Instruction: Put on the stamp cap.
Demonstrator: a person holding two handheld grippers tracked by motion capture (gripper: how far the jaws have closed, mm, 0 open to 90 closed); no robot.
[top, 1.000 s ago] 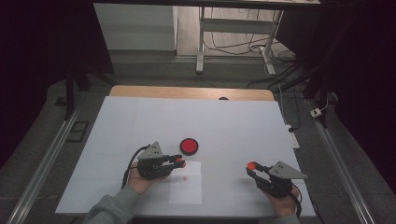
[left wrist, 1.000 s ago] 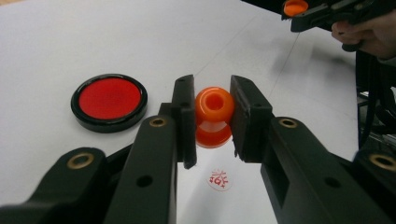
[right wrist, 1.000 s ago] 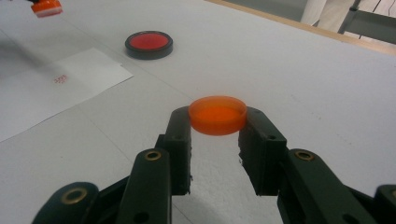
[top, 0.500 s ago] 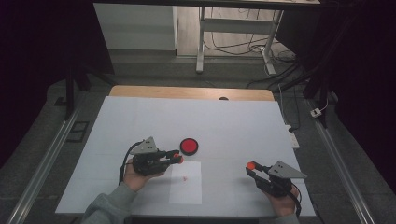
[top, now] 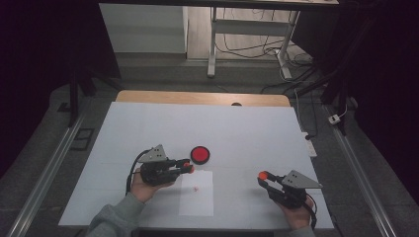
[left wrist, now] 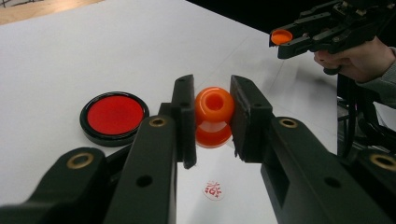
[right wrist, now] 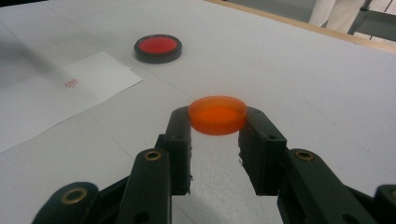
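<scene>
One orange bottle [left wrist: 214, 116]; one orange cap [right wrist: 217, 114]; one red dish [top: 200, 154]; one paper sheet [top: 196, 193].

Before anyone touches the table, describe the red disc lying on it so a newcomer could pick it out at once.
On the white table, look just beyond the paper sheet. The red disc lies flat there, black-rimmed and in neither gripper, unlike the two orange pieces.

The small red print on the white paper sheet [top: 196, 192] is proving too small to read in every view. The bottom frame edge is cutting off both sleeves in the high view. The left claw [left wrist: 212, 114] is covering the sides of the orange spool [left wrist: 214, 116].
</scene>
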